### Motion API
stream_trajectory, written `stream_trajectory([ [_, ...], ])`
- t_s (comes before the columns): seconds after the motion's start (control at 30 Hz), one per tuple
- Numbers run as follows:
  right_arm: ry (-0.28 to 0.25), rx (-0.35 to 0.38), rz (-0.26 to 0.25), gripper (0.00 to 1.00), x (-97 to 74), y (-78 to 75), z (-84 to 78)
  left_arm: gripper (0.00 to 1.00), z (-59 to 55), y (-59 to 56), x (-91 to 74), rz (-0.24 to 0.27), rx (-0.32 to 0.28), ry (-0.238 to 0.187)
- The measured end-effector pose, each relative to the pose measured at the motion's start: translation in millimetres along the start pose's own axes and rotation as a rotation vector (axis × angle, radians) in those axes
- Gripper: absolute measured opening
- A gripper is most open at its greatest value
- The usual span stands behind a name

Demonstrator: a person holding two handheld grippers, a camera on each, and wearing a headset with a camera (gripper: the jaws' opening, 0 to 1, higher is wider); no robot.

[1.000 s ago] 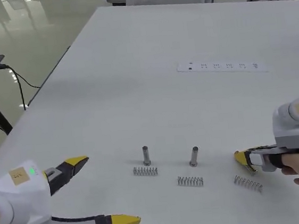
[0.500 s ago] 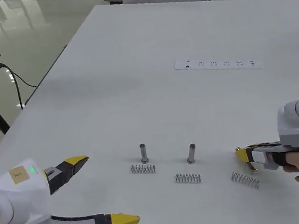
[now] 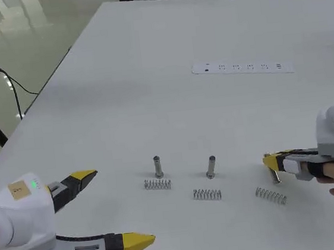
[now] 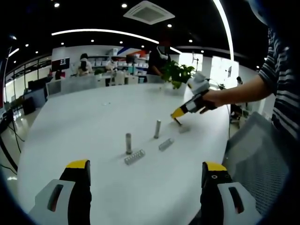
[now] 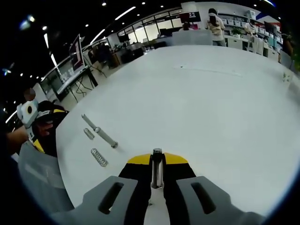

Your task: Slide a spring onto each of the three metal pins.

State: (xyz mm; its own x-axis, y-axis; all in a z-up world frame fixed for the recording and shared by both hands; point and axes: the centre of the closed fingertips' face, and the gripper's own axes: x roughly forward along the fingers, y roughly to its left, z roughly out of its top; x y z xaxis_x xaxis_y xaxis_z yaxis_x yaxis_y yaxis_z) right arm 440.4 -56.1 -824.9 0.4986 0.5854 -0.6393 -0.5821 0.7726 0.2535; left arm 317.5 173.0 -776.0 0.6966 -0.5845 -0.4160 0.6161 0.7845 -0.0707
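R gripper (image 3: 271, 162) grips a pin (image 5: 157, 171); L gripper (image 4: 145, 165) wide open.

1. Tabletop (image 3: 153, 102): white, matt, smooth; faint soft sheen only.
2. Standing pins (image 3: 157, 166): grey metal, smooth, satin finish.
3. Third pin (image 5: 156, 168), clamped in right gripper (image 3: 271, 162) jaws: same metal, bright highlight along the shaft.
4. Springs (image 3: 207, 194): thin bright metal wire, finely coiled.
5. Left gripper (image 3: 113, 208) and right gripper: smooth white plastic housings; black jaws, yellow semi-gloss tips.
6. Power strip (image 3: 242, 68): white plastic, smooth.
7. Floor (image 3: 26, 32): glossy, mirror-like reflections of ceiling lights.
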Motion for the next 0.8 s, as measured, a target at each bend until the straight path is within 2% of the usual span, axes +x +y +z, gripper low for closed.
stream_trajectory([
  [0.4, -0.037, -0.018, 0.004, 0.05, -1.2, 1.9, 6.9, 0.96, 1.1, 0.1, -1.0, 0.005, 0.0, -0.004],
  [0.8, -0.06, -0.126, 0.011, 0.05, -7.6, 9.6, 4.2, 0.95, 1.3, -0.8, -0.2, 0.003, -0.003, -0.008],
])
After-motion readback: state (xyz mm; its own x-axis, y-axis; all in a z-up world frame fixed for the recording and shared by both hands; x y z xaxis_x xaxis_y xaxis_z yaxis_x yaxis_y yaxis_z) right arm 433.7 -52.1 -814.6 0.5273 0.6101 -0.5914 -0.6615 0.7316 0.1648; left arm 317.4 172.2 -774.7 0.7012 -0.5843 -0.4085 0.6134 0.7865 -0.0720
